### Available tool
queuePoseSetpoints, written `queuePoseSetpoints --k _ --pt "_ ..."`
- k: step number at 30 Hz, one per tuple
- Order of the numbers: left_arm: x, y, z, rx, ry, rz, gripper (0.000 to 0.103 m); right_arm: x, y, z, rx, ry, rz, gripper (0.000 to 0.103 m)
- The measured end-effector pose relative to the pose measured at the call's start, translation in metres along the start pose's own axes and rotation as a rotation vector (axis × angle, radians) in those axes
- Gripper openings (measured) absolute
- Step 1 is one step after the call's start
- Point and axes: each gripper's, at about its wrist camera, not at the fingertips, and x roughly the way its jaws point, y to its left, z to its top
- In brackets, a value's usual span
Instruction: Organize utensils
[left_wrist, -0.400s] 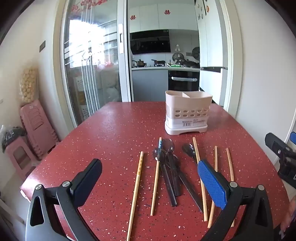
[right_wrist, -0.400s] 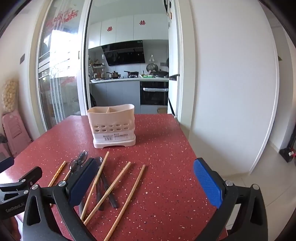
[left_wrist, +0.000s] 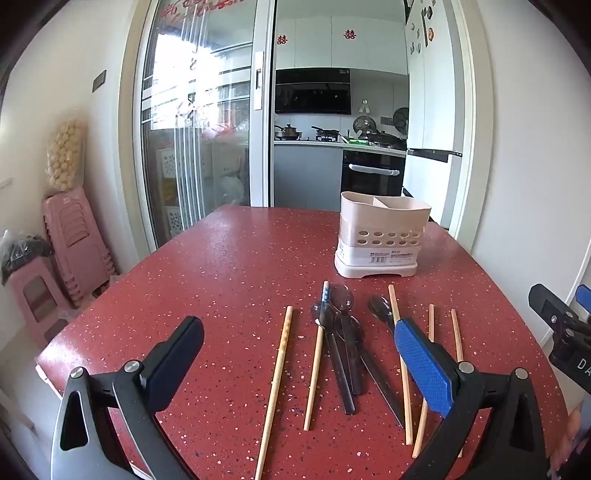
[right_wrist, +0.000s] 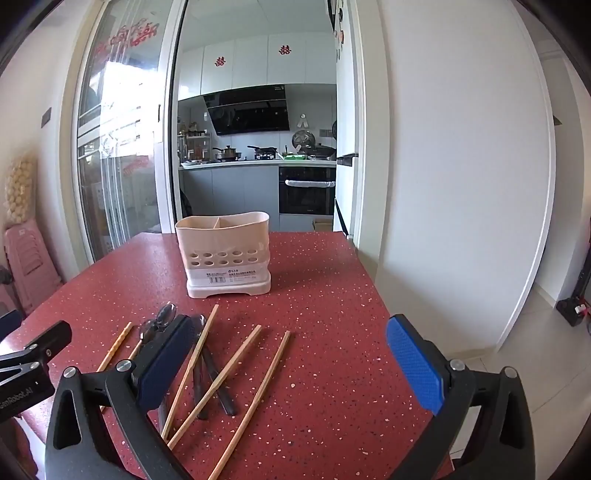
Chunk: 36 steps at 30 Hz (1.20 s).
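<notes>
From the left wrist camera, the left gripper hangs above the near part of the speckled red tabletop with its jaws spread wide and nothing between them. Under it, in a loose row, lie the pale wooden chopsticks and a cluster of dark-handled metal spoons; some chopsticks cross or touch the spoon handles, while the leftmost one lies apart. Beyond them, toward the far right of the table, stands the cream plastic utensil holder with a perforated front and a divider inside; its two compartments look empty, though their bottoms are hidden. The tip of the other gripper shows at the right edge.

From the right wrist camera, the right gripper also hovers with jaws wide apart and empty, its left finger over the spoon handles and its right finger out past the table's right edge. The chopsticks fan out below it, and the holder sits upright farther back, well apart from the utensils.

By my reading, the task is at its very start: no piece is held or stowed, and the step in hand is choosing a first pick. The next move seems to call for lowering one gripper over a single isolated chopstick or one spoon handle, closing across its width, then lifting cleanly without dragging its neighbours.
</notes>
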Motion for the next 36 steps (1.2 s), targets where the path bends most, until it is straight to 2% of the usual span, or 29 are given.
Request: queuePoseSetpoints --k 16,36 --pt "0.004 -0.005 -0.006 0.042 -0.002 -0.013 0.103 0.003 0.011 -0.026 -0.031 -0.031 -0.029 0.103" --pt "0.006 0.0 -0.009 0.033 0.013 -0.014 0.103 0.004 0.014 -0.032 -0.04 -0.031 -0.031 0.103"
